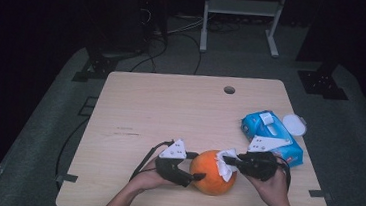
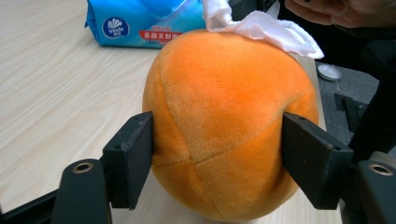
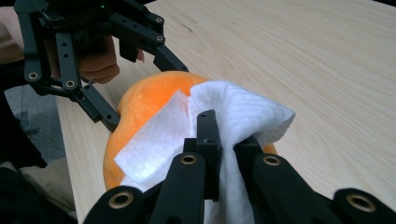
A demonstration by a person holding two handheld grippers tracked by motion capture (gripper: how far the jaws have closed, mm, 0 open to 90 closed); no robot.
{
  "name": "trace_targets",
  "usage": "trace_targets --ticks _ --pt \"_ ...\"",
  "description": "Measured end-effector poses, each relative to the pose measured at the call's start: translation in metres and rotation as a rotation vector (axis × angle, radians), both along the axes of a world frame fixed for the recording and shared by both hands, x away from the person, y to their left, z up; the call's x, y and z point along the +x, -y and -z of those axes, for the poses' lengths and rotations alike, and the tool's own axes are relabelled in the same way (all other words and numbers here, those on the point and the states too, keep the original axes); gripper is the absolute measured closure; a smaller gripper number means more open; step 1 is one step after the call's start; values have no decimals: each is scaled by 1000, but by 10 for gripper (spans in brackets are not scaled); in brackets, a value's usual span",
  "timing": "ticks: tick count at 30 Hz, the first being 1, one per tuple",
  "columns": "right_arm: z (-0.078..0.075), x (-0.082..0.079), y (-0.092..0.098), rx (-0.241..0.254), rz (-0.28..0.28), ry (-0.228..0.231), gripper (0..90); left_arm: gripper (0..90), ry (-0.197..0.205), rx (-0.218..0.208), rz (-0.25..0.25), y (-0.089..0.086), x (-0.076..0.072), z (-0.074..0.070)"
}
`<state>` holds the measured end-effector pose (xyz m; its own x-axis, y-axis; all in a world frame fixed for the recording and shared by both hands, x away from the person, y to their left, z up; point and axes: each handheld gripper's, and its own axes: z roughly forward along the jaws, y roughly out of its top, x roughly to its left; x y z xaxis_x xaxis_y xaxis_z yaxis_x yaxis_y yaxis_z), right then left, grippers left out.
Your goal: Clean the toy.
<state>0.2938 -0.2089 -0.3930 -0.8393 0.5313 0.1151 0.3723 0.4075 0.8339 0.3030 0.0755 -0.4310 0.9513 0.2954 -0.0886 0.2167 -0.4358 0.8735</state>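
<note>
Bracketing plush orange (image 2: 229, 126), left gripper (image 2: 217, 158)

Orange, white and blue on pale wood

The plush ball (image 1: 212, 173) at lower centre is plain bright orange; the wipe (image 1: 226, 163) draped on it is white; the wipe pack (image 1: 271, 136) at right is blue with a white flap and red strip; the tabletop (image 1: 170, 112) is light woodgrain; both grippers' fingers (image 2: 128, 156) are matte black.
</note>
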Motion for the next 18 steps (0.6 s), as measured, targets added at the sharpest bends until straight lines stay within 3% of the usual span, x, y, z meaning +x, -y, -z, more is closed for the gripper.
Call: trace_targets --ticks 5,7,9,13,18 --pt "1 -3 -13 7 -18 8 849 160 -31 -34 28 2 -1 -9" --pt "-1 -7 -21 1 -39 25 849 135 -30 -14 31 6 -3 -9" --pt "-3 -11 -28 -23 -66 44 849 170 -12 12 27 7 -4 -6" --pt "-4 -10 -25 -44 -68 48 850 243 -16 -3 19 3 -3 -4" --pt "0 -6 -15 -48 -58 21 850 172 -78 -24 -7 0 4 0"
